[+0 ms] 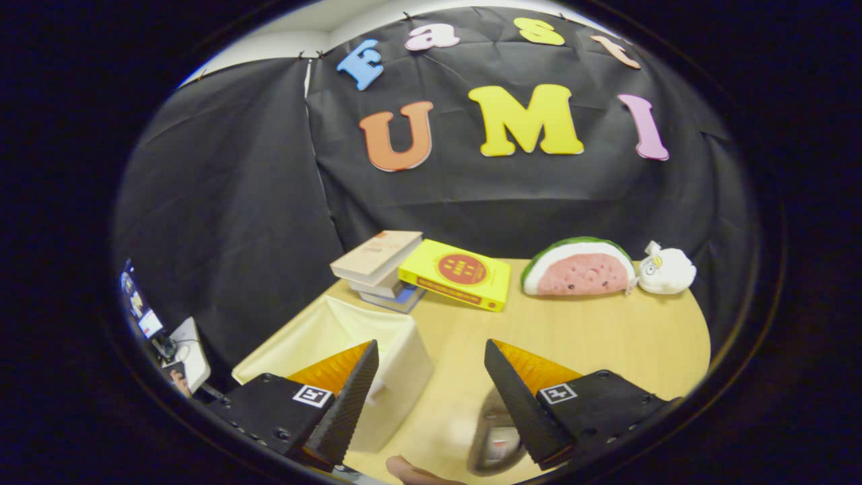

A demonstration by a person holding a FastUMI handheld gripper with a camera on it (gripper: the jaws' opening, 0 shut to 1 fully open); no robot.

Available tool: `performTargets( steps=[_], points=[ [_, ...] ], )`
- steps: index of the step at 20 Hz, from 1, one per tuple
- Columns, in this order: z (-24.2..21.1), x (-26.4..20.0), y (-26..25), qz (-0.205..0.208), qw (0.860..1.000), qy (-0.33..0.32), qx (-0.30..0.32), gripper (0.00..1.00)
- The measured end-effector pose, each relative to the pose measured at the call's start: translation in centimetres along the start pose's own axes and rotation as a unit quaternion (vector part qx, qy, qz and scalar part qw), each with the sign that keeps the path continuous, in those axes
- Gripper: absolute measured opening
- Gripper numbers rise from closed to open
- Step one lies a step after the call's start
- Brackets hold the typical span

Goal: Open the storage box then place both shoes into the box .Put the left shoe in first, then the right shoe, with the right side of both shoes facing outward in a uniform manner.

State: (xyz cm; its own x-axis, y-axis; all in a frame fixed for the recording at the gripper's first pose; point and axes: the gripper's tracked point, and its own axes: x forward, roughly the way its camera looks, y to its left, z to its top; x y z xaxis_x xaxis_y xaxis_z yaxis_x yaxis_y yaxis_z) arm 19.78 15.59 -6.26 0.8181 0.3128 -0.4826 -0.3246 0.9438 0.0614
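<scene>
Tool (431, 384): fingers spread wide apart, nothing between them, held above the bench.
Box (404, 350): cream, open-topped, on the bench under and just ahead of the left finger.
Shoe (495, 438): blurred, low beside the right finger; which shoe, cannot tell.
Bench (606, 330): pale wood, rounded far edge.
Back of bench: stacked books (380, 266), a yellow book (458, 273) leaning on them, watermelon plush (579, 269), white plush (667, 269) touching it.
Room: black cloth wall (222, 202) behind.
</scene>
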Motion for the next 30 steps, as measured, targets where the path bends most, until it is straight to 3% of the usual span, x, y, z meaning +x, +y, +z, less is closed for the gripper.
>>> performTargets(
  steps=[5, 11, 14, 18, 21, 24, 28, 30],
  points=[
    [-6.1, 0.5, -6.9, -0.065, 0.994, 0.083, -0.001, 0.96],
    [-11.3, 0.5, -8.7, -0.075, 0.980, 0.177, -0.057, 0.95],
    [-13.9, 1.1, -8.3, -0.071, 0.970, 0.225, -0.049, 0.78],
    [-16.1, 1.9, -8.7, -0.091, 0.956, 0.271, -0.059, 0.76],
    [-17.5, 2.2, -8.7, -0.099, 0.945, 0.311, -0.037, 0.40],
    [-17.8, 2.9, -9.0, -0.111, 0.936, 0.332, -0.036, 0.40],
    [-17.6, 2.5, -9.0, -0.120, 0.930, 0.346, 0.035, 0.01],
    [-17.2, 2.1, -8.7, -0.108, 0.930, 0.345, 0.070, 0.01]
  ],
)
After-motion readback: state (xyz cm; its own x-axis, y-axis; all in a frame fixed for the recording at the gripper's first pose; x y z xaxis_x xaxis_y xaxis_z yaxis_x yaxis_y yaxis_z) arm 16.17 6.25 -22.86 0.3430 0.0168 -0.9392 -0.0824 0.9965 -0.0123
